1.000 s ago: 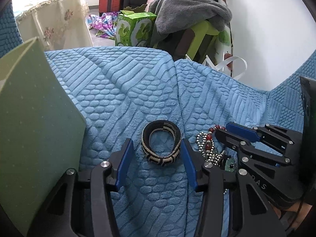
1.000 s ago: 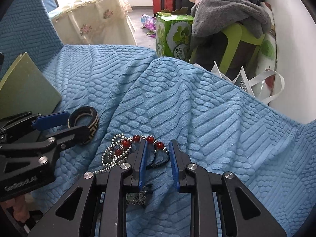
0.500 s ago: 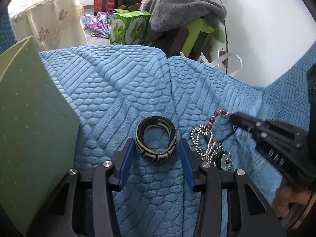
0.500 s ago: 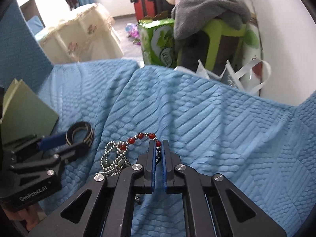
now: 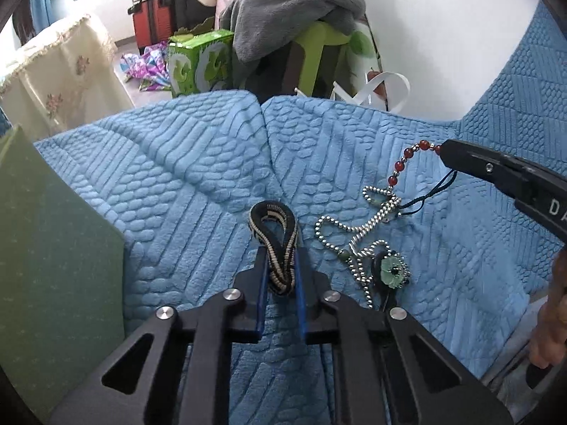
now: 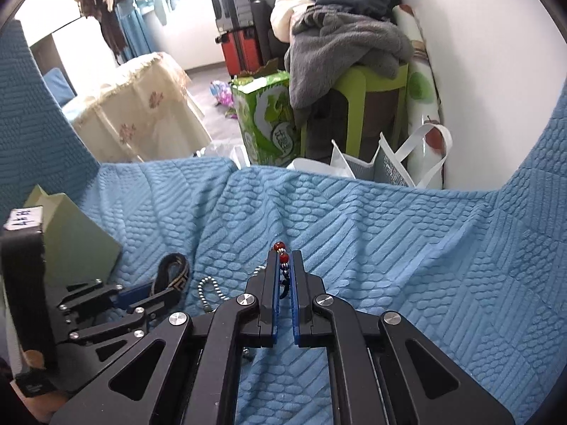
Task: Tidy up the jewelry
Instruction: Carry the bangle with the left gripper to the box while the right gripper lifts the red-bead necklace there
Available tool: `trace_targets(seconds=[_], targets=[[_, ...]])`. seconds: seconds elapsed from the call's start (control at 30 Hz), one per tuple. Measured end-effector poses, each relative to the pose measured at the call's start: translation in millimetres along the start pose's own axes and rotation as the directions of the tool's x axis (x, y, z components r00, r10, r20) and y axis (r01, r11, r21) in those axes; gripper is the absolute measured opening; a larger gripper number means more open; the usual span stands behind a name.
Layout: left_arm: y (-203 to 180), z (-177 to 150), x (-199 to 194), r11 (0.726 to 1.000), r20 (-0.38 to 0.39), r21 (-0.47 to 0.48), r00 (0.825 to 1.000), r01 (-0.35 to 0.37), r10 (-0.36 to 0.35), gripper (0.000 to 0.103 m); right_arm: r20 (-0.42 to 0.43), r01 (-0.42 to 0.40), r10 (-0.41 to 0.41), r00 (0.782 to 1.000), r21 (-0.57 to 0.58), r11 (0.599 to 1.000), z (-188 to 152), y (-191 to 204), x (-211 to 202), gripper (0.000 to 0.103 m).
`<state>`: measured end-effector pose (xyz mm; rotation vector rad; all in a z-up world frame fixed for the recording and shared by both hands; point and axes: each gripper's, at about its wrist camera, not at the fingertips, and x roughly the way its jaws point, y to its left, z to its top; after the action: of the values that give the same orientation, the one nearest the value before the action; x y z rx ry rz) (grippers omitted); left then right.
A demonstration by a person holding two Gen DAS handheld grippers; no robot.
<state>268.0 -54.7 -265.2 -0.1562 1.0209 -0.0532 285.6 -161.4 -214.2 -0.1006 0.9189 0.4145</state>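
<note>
A black-and-cream woven bracelet (image 5: 269, 206) lies on the blue textured blanket (image 5: 198, 163). My left gripper (image 5: 281, 253) is closing on it, and its blue pads squeeze the bracelet into a narrow loop. My right gripper (image 6: 284, 258) is shut on a strand of red beads (image 6: 280, 247). In the left wrist view the red beads (image 5: 400, 166) hang from the right gripper (image 5: 447, 150) down to a tangled silver ball chain (image 5: 358, 233) and a green flower pendant (image 5: 391, 269), both resting on the blanket. The bracelet (image 6: 173, 269) and left gripper (image 6: 163, 292) sit low left in the right wrist view.
A pale green box (image 5: 53, 248) stands at the left on the blanket. Beyond the far edge are a green carton (image 5: 198, 67), a grey throw on a green stool (image 5: 294, 10), a white bag (image 6: 407, 163), red suitcases (image 6: 241, 49) and a cream-covered table (image 6: 141, 106).
The left jaws have drawn together on the bracelet, flattening its round shape. The right gripper shut on the red beads and rose, pulling that strand up off the blanket.
</note>
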Motion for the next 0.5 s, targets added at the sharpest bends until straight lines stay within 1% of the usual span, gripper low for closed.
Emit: trace_targets(seconds=[0.07, 0.17, 0.3, 0.5], targets=[[1, 3, -9, 1.0, 0.018, -0.011, 1.0, 0.026, -0.026, 0.013, 0.015, -0.002, 0.001, 1.0, 0.01, 1.0, -2, 1, -9, 0.003], [-2, 8, -30, 0.999, 0.064, 0.0, 0.997, 0.051, -0.051, 0.013, 0.043, -0.002, 0.001, 0.999, 0.021, 1.0, -5, 5, -25, 0.003], [-6, 12, -52, 0.996, 0.103, 0.004, 0.991, 0.089, -0.089, 0.013, 0.083, -0.004, 0.001, 0.997, 0.029, 1.0, -8, 10, -47, 0.003], [-6, 13, -83, 0.99, 0.136, -0.002, 0.98, 0.144, -0.142, 0.013, 0.11, -0.022, 0.015, 0.994, 0.063, 0.998, -13, 16, -74, 0.003]])
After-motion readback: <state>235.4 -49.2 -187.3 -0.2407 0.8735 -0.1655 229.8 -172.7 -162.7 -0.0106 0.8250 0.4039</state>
